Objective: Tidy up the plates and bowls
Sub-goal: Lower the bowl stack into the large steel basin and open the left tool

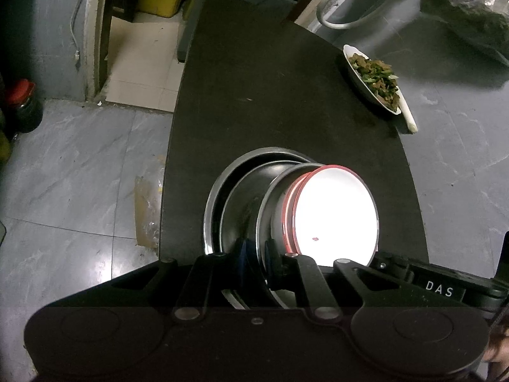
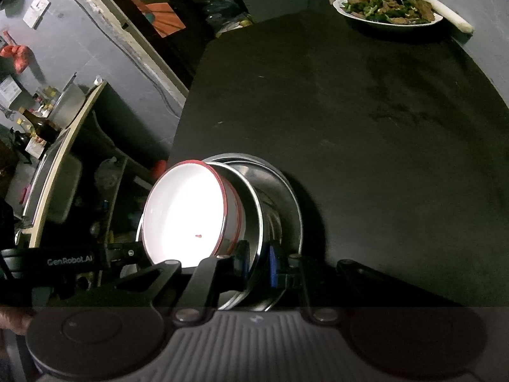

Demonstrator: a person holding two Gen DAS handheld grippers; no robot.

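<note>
Pinching the near rim of the steel bowls, the left gripper has its blue pads closed on thin metal. The right gripper does the same from the opposite side of the stack, its blue pad pressed against the steel rim, jaws clenched on it.

At least 3 steel bowls are nested together, and in both wrist views they appear tilted rather than sitting flat. A white bowl with a red rim sits innermost in the nest, its glazed inside lit bright, with 1 small red speck near the lower middle. In the left wrist view the white bowl lies to the right of the steel rims; in the right wrist view it lies to their left.

The stack is at the near end of a dark tabletop. Well apart from it, at the far right corner, stands a white plate of cooked greens and meat, with a pale stalk just beside it. Grey tiled floor surrounds the table.
</note>
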